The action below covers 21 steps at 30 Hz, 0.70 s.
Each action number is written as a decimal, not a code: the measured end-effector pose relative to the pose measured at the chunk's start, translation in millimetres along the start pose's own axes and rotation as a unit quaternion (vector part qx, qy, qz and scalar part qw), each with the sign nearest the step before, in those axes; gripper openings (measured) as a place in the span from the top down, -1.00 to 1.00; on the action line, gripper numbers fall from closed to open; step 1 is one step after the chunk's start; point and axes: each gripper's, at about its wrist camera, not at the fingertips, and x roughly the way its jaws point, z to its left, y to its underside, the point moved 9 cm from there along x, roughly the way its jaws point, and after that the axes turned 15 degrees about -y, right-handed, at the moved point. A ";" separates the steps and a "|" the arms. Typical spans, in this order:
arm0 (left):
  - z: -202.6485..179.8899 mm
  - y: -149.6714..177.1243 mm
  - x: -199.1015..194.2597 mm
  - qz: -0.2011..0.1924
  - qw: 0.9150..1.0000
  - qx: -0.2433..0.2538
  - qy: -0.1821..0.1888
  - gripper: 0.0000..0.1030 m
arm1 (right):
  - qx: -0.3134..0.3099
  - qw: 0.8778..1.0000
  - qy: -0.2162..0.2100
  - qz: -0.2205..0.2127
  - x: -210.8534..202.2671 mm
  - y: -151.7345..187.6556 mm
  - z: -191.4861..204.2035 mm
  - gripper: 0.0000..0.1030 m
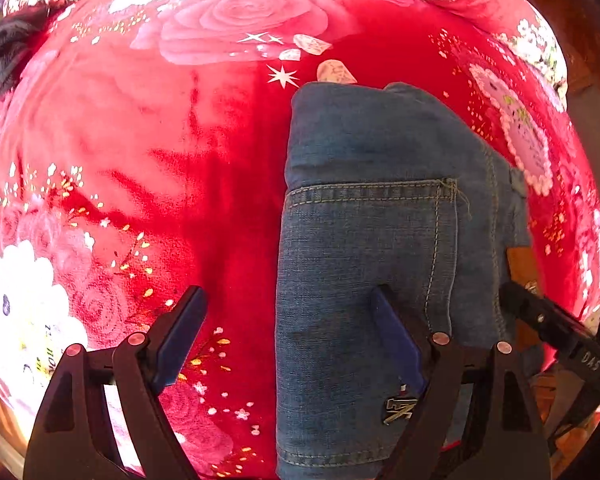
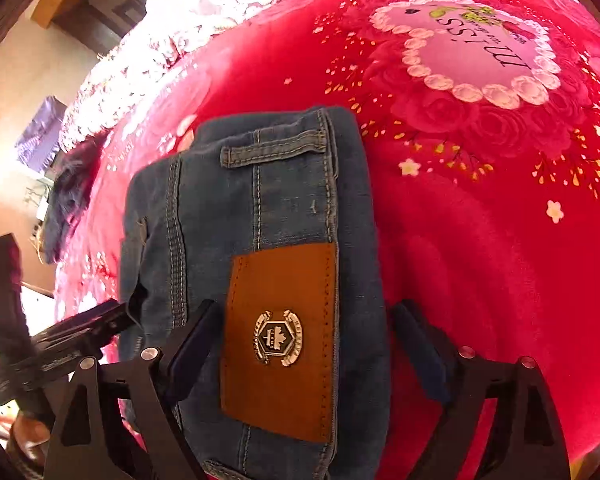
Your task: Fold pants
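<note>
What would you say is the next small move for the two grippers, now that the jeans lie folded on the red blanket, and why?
Probably lift both grippers clear. The jeans already lie as a compact folded bundle on the red blanket, and the left gripper and right gripper both stand open with nothing pinched, so no grasp seems left to finish.

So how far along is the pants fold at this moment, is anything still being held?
Done: the jeans lie as a compact folded bundle on the red floral blanket, waistband and leather patch on top. In hand: nothing. The right gripper is open, straddling the patch without pressing it, and the left gripper is open too, one finger over the denim. Left: at most a tidy-up; no loose leg shows.
</note>
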 end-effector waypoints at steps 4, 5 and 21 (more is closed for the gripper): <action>9.7 -27.1 -18.7 -0.020 0.997 -0.053 0.048 -0.64 | -0.013 1.000 0.002 -0.025 -20.6 -18.4 6.6 -0.73; 10.2 -36.0 -20.0 -0.021 0.996 -0.060 0.054 -0.64 | -0.014 0.999 -0.001 -0.038 -25.4 -26.5 7.2 -0.73; -23.0 -78.4 33.9 0.054 0.990 -0.101 0.080 -0.73 | -0.029 0.999 0.030 -0.031 32.7 -85.3 -10.4 -0.46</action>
